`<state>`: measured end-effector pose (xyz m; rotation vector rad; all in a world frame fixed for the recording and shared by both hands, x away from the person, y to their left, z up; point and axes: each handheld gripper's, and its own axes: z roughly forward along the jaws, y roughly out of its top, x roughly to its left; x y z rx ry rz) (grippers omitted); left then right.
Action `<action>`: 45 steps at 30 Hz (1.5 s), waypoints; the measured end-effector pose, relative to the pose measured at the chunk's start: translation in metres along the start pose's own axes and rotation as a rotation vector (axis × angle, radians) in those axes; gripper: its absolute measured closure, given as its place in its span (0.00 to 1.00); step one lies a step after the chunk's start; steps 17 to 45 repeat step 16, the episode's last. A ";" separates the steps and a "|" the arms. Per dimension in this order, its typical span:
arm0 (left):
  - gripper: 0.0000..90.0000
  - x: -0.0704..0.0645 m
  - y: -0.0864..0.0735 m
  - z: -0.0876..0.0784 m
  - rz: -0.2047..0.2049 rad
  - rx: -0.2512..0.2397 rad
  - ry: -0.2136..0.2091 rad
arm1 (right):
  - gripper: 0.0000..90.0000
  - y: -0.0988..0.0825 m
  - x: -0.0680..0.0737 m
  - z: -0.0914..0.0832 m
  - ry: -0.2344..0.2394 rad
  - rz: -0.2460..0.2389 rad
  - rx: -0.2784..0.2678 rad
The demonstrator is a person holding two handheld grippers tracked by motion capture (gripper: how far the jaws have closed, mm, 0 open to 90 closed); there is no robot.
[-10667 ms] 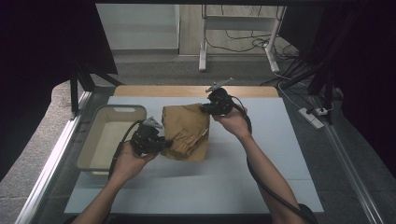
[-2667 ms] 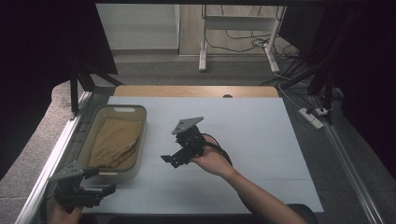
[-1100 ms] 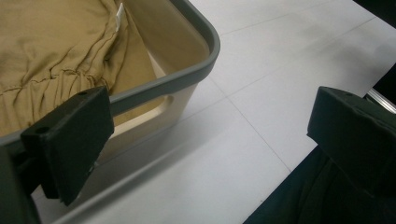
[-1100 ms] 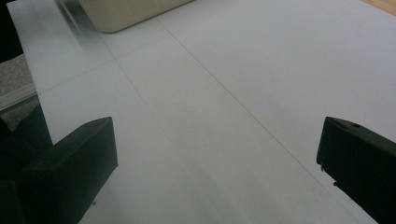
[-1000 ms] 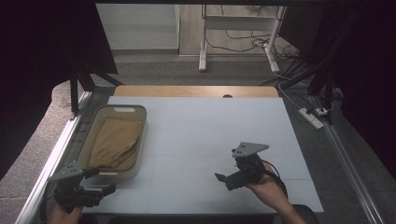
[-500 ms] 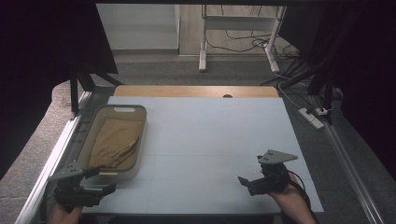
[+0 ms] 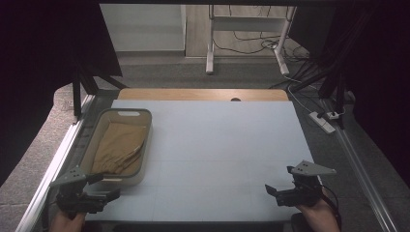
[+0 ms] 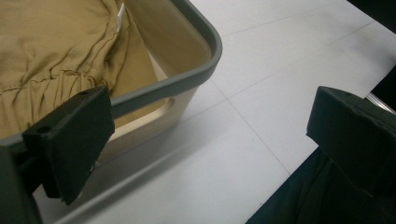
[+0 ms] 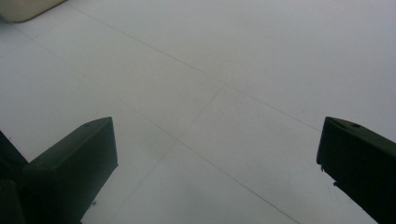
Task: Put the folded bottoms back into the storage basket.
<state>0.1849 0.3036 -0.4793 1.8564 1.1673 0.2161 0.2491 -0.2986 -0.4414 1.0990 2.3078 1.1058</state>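
Left tool [image 7: 104, 192] spread, empty, at the counter's [image 7: 217, 145] near left corner; beige bin [image 7: 141, 126] just ahead of it, tan cloth [image 7: 118, 147] bunched inside. Right tool [image 7: 274, 191] spread, empty, over bare counter, well apart from the bin. Nothing between them. Since half a second ago: right tool has drawn nearer the front edge; left unmoved.

Tan cloth [image 7: 118, 150] lying soft and creased, cream plastic bin [image 7: 143, 129] showing smooth, grey-rimmed, white tabletop [image 7: 217, 145] looking matt
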 end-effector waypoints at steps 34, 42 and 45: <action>0.02 -0.003 0.001 0.000 0.021 0.008 0.018 | 0.00 -0.009 -0.002 -0.016 -0.067 0.029 0.022; 0.02 -0.003 0.001 0.000 0.021 0.008 0.018 | 0.00 -0.009 -0.002 -0.016 -0.067 0.029 0.022; 0.02 -0.003 0.001 0.000 0.021 0.008 0.018 | 0.00 -0.009 -0.002 -0.016 -0.067 0.029 0.022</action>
